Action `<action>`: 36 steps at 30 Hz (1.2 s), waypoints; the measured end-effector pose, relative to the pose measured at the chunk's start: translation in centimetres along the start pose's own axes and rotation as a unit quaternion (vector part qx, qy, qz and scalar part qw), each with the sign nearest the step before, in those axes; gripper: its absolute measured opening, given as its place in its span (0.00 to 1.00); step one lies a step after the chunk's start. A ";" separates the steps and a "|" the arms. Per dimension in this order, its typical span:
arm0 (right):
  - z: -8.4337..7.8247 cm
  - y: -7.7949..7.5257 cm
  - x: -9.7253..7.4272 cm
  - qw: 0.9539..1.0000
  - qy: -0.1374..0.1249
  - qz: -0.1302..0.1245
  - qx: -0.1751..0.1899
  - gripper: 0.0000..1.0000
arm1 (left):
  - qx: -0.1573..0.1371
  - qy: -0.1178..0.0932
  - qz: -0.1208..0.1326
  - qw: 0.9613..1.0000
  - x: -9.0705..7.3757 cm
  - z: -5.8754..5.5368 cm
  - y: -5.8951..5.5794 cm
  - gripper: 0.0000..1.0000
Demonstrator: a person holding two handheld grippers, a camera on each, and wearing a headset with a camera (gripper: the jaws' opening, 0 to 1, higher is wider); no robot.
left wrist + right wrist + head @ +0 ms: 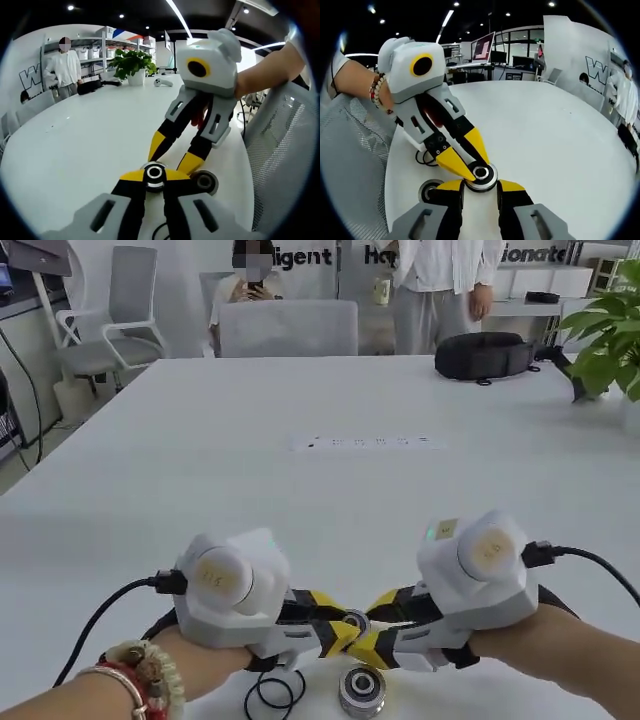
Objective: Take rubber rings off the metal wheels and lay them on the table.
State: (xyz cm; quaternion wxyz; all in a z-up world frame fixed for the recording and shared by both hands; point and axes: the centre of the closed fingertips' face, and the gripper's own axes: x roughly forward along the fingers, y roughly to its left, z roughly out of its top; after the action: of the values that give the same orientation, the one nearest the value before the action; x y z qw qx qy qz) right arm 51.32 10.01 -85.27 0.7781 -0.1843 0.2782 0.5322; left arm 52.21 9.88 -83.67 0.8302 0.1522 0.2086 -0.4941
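metal wheel [352, 624]: held low over the near edge of the bench [300, 500], where the two claws meet tip to tip around it.
rubber ring: a dark band is seen round the held wheel's rim in the right gripper view. Whether it has begun to lift cannot be told.
left claw [154, 176]: pressed onto the wheel from both sides, with the yellow tips seated against its rim.
right claw [481, 186]: likewise pinched on the same wheel, from the opposite direction.
step in hand: judged to be the peeling of the ring off this wheel.
how it is best done: the wheel should be kept clamped on its metal by one claw. The band alone should be caught by a tip of the other claw, rolled over the rim edge and drawn off sideways. A slow, even pull is advised so that the band is not flicked away.
loose rubber rings [275, 692]: thin black loops lying on the bench just below the left claw.
second wheel [362, 690]: resting on the bench beside those loops, beneath the held wheel.
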 end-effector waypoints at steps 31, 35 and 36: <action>-0.4 -0.1 0.4 1.000 -0.004 -0.003 0.022 0.23 | -0.008 -0.002 0.005 1.000 -0.1 -0.1 0.3 0.07; -0.3 -0.1 0.5 1.000 -0.006 -0.006 0.015 0.25 | -0.008 -0.002 0.005 1.000 -0.1 -0.1 0.3 0.07; -0.3 -0.1 0.4 1.000 -0.007 -0.006 0.014 0.24 | -0.008 -0.002 0.005 1.000 -0.1 -0.1 0.3 0.07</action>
State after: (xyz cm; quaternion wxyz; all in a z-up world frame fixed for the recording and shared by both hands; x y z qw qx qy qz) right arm 51.45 10.10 -85.76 0.7857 -0.1710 0.2788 0.5250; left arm 52.39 10.16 -83.71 0.8340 0.1455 0.2099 -0.4890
